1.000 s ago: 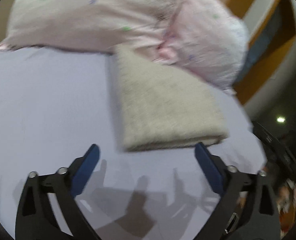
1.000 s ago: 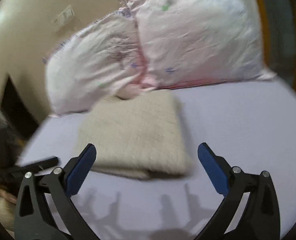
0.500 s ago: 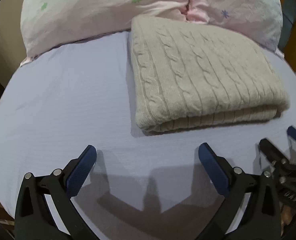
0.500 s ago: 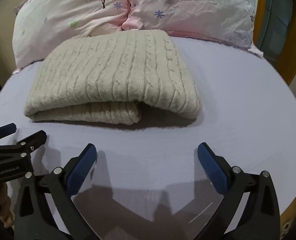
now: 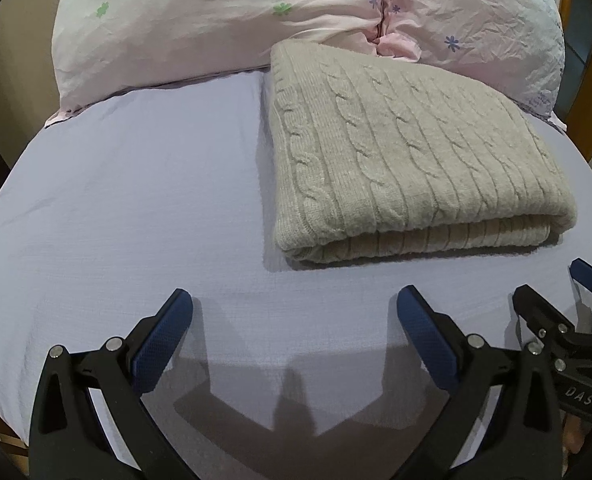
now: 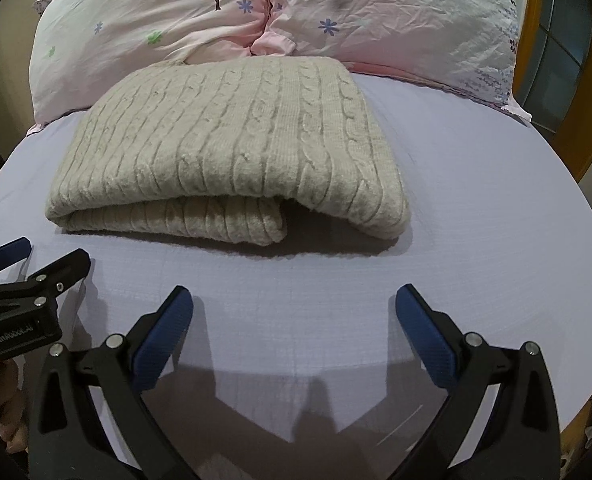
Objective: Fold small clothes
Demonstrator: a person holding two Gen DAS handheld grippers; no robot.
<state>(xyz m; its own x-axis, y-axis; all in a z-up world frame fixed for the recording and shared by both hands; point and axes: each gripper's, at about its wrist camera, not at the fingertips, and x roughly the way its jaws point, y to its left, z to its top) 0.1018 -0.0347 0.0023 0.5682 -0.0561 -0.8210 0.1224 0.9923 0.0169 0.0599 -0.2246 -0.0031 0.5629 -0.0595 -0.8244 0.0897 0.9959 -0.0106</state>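
Note:
A beige cable-knit sweater (image 5: 407, 152) lies folded flat on the lavender bed sheet (image 5: 136, 200), its folded edge facing me. It also shows in the right wrist view (image 6: 236, 148). My left gripper (image 5: 294, 312) is open and empty, above the sheet in front of the sweater's left part. My right gripper (image 6: 294, 312) is open and empty, in front of the sweater's right part. Neither touches the sweater. The right gripper shows at the right edge of the left wrist view (image 5: 551, 300); the left gripper shows at the left edge of the right wrist view (image 6: 40, 260).
Two pink floral pillows (image 5: 216, 20) lie against the head of the bed just behind the sweater, also in the right wrist view (image 6: 395, 16). A wooden frame (image 6: 583, 128) stands at the right. The bed's near edge runs just under both grippers.
Both views swung from a blurred, tilted look to a steady one facing the folded sweater. Both grippers stayed open and empty and have drawn back slightly from the sweater's front edge.

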